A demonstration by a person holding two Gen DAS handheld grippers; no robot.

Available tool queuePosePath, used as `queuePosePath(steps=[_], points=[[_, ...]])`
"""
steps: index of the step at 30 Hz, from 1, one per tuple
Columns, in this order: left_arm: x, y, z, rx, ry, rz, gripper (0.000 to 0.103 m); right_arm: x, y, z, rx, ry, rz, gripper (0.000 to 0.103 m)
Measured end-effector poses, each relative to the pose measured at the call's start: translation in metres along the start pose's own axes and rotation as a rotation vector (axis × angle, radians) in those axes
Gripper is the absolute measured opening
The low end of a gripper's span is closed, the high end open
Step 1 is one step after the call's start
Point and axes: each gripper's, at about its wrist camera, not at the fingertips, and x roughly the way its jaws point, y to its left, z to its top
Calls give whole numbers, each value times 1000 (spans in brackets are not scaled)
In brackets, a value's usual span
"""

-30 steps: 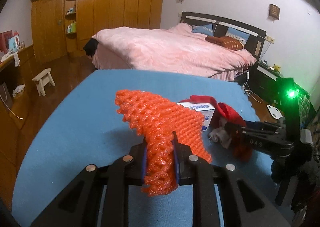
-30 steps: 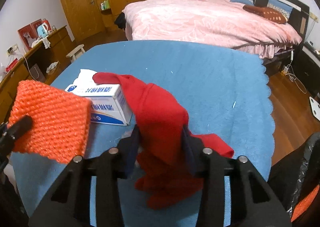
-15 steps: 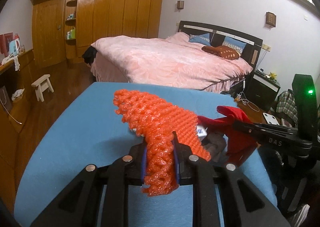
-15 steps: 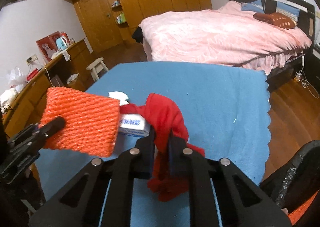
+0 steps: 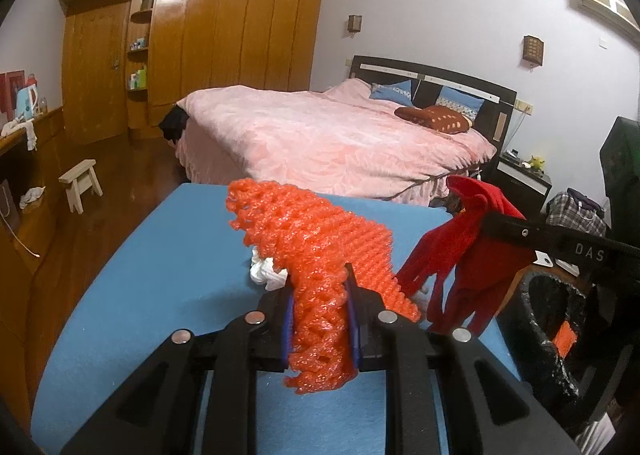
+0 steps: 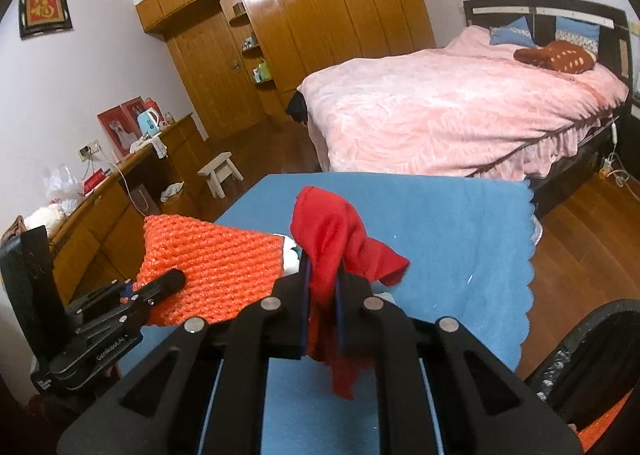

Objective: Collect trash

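My left gripper (image 5: 320, 291) is shut on an orange foam net (image 5: 308, 231) and holds it above the blue table (image 5: 168, 263). The net also shows in the right wrist view (image 6: 212, 267). My right gripper (image 6: 322, 275) is shut on a red cloth (image 6: 332, 231), lifted off the table; the cloth hangs at the right of the left wrist view (image 5: 468, 251). A bin with a black bag (image 5: 556, 335) stands at the table's right edge, with something orange inside. A white crumpled piece (image 5: 266, 275) lies on the table behind the net.
A pink bed (image 5: 332, 135) stands beyond the table. A wooden wardrobe (image 5: 200, 43) lines the far wall. A small stool (image 5: 80, 183) is on the wooden floor at the left. A sideboard (image 6: 120, 183) runs along the left wall.
Both grippers have risen with their loads. The red cloth came clear of the table and the white box. The bin has come into the left wrist view.
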Motion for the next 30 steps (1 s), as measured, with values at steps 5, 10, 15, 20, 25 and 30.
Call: queuePosePath(steps=[5,10,15,20,25,30], points=[[5,-1,-7,1,21,-2,21,19,-4,-19,1,80,-25,12],[15,1,-16,-2,61,0,21,44,-7,-47,11,171,-55,27],[19,-1,-22,9,79,6,21,47,-9,-63,6,188,-83,44],[22,-6,-23,18,87,2,21,41,-12,-72,17,184,-105,46],[22,-7,-21,23,83,-3,21,32,-10,-77,15,162,-128,52],[21,-5,-22,21,80,-6,21,32,-5,-79,-33,158,-192,58]])
